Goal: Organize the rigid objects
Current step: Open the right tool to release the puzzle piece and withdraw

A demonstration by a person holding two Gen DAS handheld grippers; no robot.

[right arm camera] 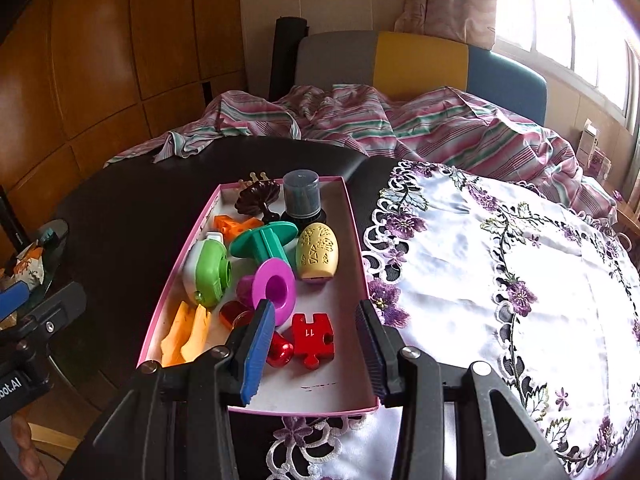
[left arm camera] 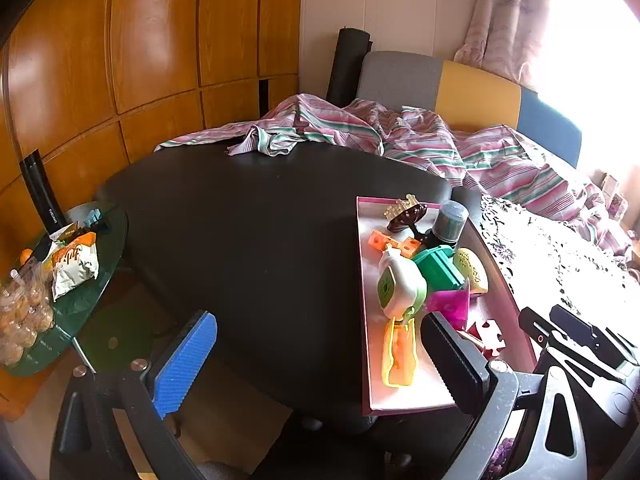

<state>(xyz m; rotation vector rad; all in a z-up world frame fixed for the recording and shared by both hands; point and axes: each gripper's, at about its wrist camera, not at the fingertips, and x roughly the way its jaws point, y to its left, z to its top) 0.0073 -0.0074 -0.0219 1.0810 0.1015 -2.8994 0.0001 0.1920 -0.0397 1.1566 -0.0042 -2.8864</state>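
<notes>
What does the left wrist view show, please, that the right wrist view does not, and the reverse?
Only the left wrist view shows the clear bag of round brown snacks on the green glass side table. Only the right wrist view shows the number on the red puzzle-piece block and the window panes. Both show the pink-rimmed tray and the yellow patterned egg.

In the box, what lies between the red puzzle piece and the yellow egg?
In the right wrist view, the box floor between the red puzzle piece and the yellow egg is bare; the purple spool sits just left of it.
</notes>
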